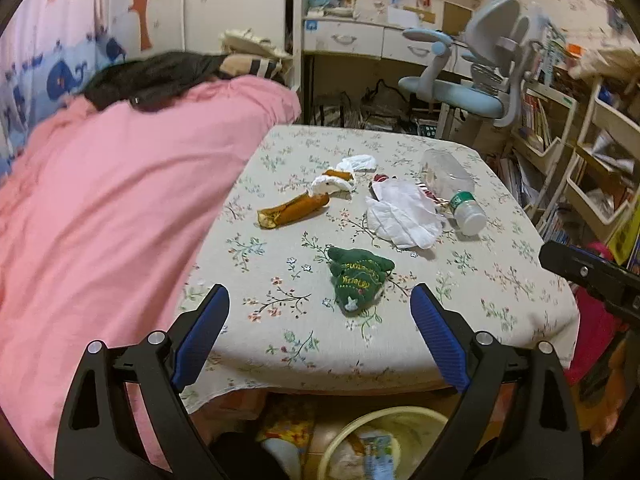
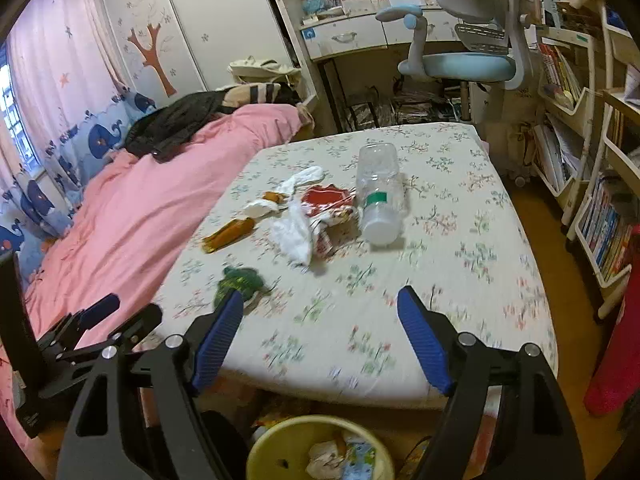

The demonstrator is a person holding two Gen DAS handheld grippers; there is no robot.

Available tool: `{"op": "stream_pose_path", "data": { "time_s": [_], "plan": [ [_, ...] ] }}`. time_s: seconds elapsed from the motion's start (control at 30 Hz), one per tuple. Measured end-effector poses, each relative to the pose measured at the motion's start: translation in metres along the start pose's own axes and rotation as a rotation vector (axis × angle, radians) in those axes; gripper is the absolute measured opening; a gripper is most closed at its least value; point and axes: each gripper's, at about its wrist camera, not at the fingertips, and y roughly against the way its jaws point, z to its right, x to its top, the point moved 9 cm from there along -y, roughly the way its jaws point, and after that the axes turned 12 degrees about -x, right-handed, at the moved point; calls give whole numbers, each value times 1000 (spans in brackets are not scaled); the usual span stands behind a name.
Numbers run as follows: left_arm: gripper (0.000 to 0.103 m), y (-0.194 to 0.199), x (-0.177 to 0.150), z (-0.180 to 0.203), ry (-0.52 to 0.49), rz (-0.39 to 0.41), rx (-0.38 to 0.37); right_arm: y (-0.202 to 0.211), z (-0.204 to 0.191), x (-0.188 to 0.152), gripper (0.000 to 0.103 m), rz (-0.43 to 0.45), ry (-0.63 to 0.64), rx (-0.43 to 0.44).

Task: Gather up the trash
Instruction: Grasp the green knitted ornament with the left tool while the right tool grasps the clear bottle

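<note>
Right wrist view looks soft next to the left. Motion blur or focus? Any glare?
Right wrist: likely motion blur, since the tablecloth print smears near the front edge while the gripper stays crisp. Left wrist: print is sharp around the green toy, with only the far shelves soft. Both: heavy fisheye bending and dark corners; no strong glare, even on the bottle.

On the bed [image 2: 460, 280]: bottle [image 2: 378, 196] right, tissue [image 2: 294, 232] beside it, peel [image 2: 228, 234] left, plush [image 2: 240, 280] nearest — bin [image 2: 260, 452] below the edge.
</note>
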Motion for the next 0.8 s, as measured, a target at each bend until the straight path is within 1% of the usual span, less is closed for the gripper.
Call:
{"op": "stream_pose_path", "data": {
  "time_s": [0.07, 0.27, 0.37, 0.43, 0.47, 0.53, 0.57, 0.6, 0.63, 0.67, 0.7, 0.73, 0.8],
  "plan": [
    [88, -12, 3, 0, 6, -19, -8, -12, 6, 6, 76, -9, -9, -13],
    [88, -58, 12, 12, -89, -93, -3, -44, 23, 25, 76, -26, -22, -62],
    [88, -79, 12, 15, -95, -140, -13, -48, 21, 30, 76, -34, -34, -38],
    [88, -94, 11, 17, -108, -171, -13, -50, 14, 33, 76, -28, -7, -30],
    [86, -100, 11, 18, -117, -183, -11, -53, 14, 34, 76, -29, -1, -31],
    [78, -115, 7, 20, -134, -228, -7, -63, 15, 38, 76, -40, -9, -36],
    [69, -122, 4, 20, -141, -259, -4, -67, 17, 40, 76, -43, -16, -39],
    [55, -127, 2, 20, -143, -281, -9, -71, 19, 42, 76, -44, -21, -44],
    [46, -133, 0, 21, -148, -310, -26, -77, 23, 46, 76, -43, -27, -54],
    [45, -136, -1, 22, -158, -324, -33, -81, 25, 49, 76, -43, -32, -58],
    [41, -136, 1, 23, -173, -318, -34, -87, 27, 52, 76, -46, -42, -64],
    [40, -136, 5, 23, -180, -314, -37, -92, 28, 54, 76, -47, -47, -68],
    [38, -133, 15, 20, -152, -288, -49, -103, 31, 58, 76, -52, -57, -76]
  ]
}}
